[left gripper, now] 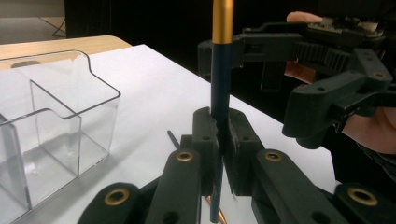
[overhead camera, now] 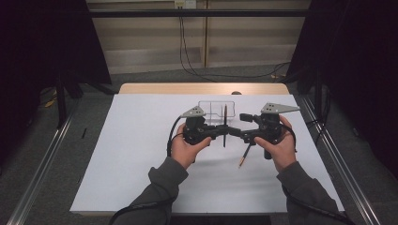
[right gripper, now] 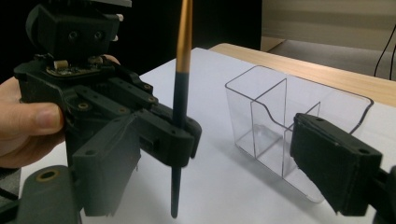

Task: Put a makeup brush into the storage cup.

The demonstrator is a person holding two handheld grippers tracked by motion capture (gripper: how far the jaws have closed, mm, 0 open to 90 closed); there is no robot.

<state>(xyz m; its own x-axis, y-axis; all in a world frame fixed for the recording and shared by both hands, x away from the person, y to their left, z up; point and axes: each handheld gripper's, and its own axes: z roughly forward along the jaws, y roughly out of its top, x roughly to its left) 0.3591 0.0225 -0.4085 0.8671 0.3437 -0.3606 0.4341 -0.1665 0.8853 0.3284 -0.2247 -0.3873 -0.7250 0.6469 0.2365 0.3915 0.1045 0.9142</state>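
Note:
A dark blue pencil (overhead camera: 225,119) with a gold upper end stands upright above the white table, and my left gripper (overhead camera: 224,132) is shut on its lower half. In the left gripper view the jaws (left gripper: 222,128) pinch the pencil (left gripper: 221,79), with its tip poking out below them. My right gripper (overhead camera: 241,125) faces it from the right with its jaws wide apart and nothing between the pads. In the right gripper view those jaws (right gripper: 219,175) stand either side of the scene, and the left gripper (right gripper: 180,137) holds the pencil (right gripper: 180,102) just ahead.
A clear plastic holder (overhead camera: 209,104) with compartments stands just behind the grippers, open at the top (left gripper: 70,107) (right gripper: 280,116). A second pencil (overhead camera: 244,155) lies on the white table sheet (overhead camera: 141,154) in front of the right hand. Wooden table edge at the back.

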